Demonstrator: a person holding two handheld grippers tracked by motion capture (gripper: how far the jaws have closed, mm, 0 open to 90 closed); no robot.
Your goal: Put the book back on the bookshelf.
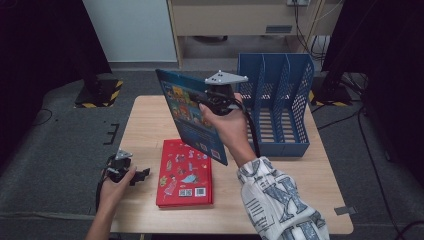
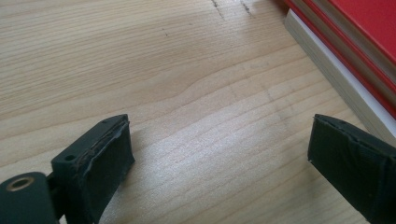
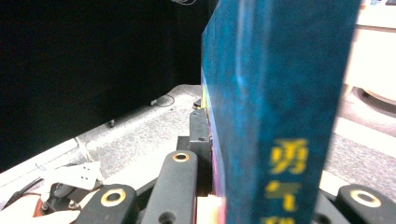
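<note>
Two books are in play, and I place everything against the red book (image 1: 185,174), which lies flat on the worktop (image 1: 280,200) near its front edge. My right claw (image 1: 212,102) is clamped on the blue book (image 1: 187,112), gripping it at its spine edge; that book is lifted clear of the worktop, tilted, hanging above and just behind the red book's far end. In the right gripper view the blue book (image 3: 275,93) stands edge-on between my jaws, its yellow spine lettering facing the camera. My left claw (image 1: 142,175) rests low over the worktop just to the left of the red book, jaws wide with nothing but bare wood between them. Beyond the red book, to its right, stands the blue file rack (image 1: 277,100).
</note>
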